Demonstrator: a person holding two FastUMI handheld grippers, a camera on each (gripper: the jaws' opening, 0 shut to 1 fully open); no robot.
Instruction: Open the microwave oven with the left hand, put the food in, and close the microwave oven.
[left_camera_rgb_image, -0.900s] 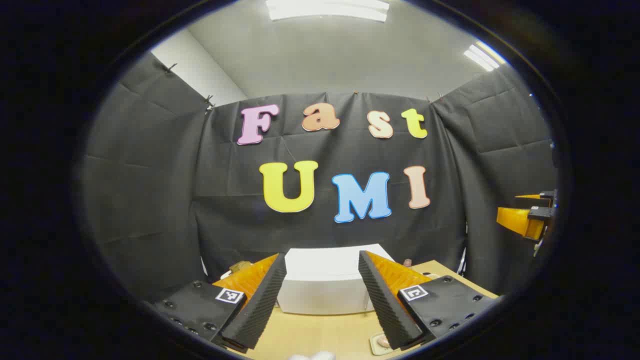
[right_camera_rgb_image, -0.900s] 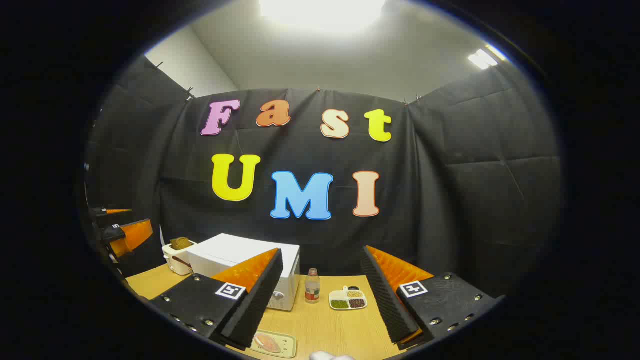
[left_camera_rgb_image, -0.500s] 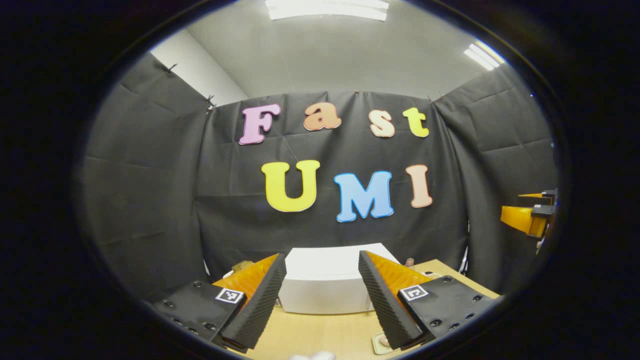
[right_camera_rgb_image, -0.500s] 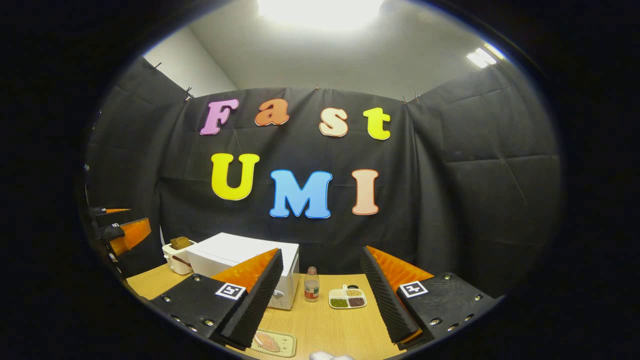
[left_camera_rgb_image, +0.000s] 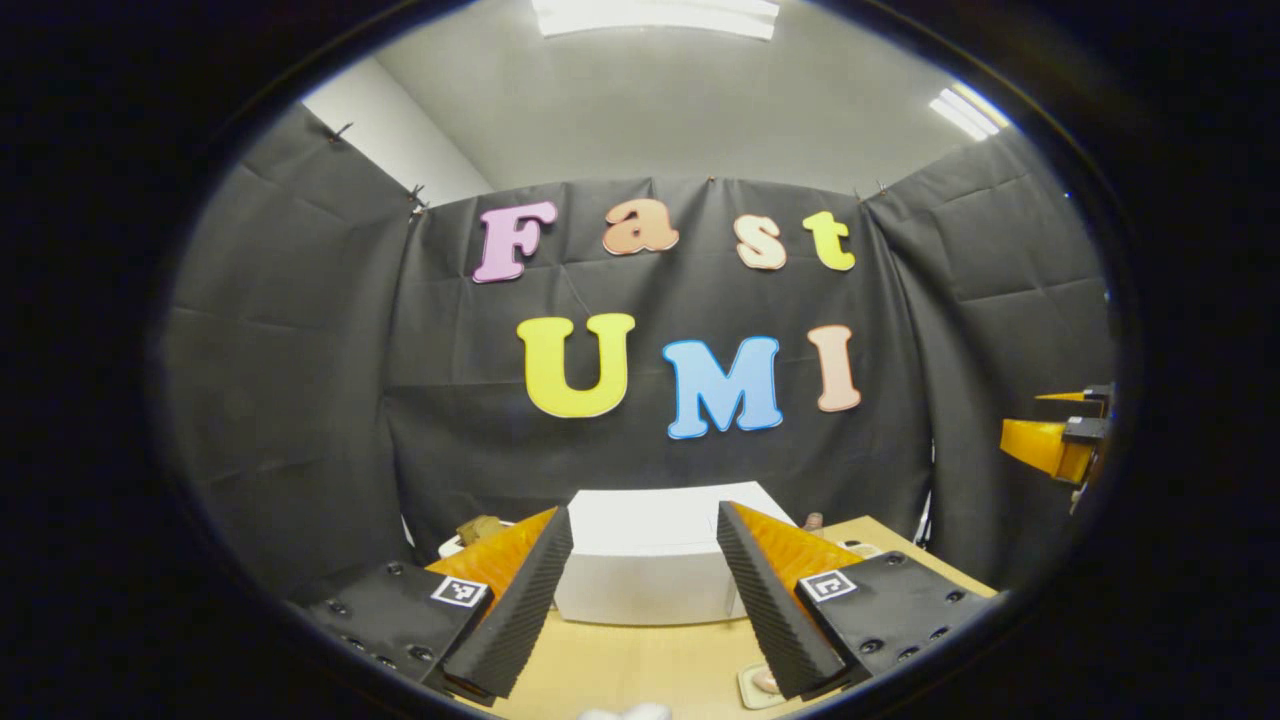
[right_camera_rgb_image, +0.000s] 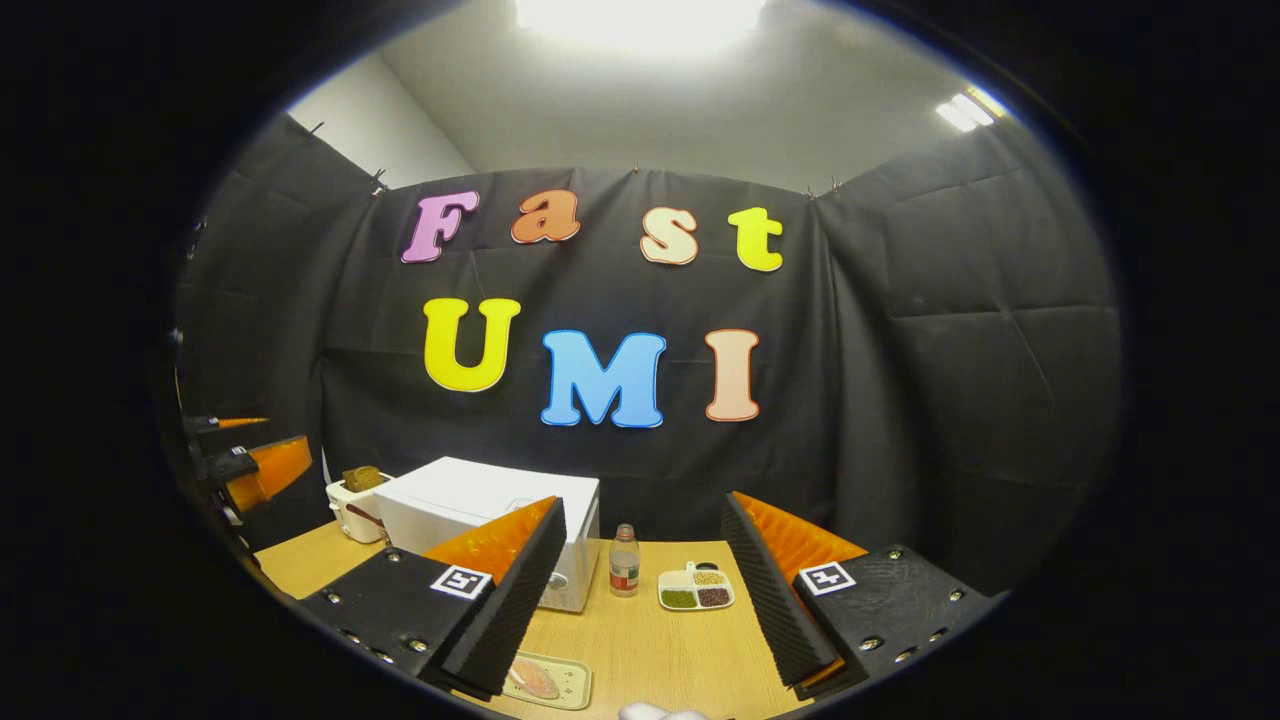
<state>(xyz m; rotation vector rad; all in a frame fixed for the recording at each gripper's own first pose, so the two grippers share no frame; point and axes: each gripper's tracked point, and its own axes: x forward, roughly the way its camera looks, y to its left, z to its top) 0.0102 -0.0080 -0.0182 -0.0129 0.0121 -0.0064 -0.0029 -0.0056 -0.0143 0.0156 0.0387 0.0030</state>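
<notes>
Left gripper (left_camera_rgb_image: 635, 590) held spread before shut microwave (left_camera_rgb_image: 650, 565); right gripper (right_camera_rgb_image: 640, 590) spread over counter (right_camera_rgb_image: 650, 650); bottle (right_camera_rgb_image: 624, 562) label unreadable.

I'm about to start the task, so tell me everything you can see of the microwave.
The microwave is a white, glossy box standing upright on the wooden table, its door shut, a round knob low on its front right. A white toaster sits just beyond it and a small bottle stands beside its right end. Neither hand-held gripper touches it.
</notes>
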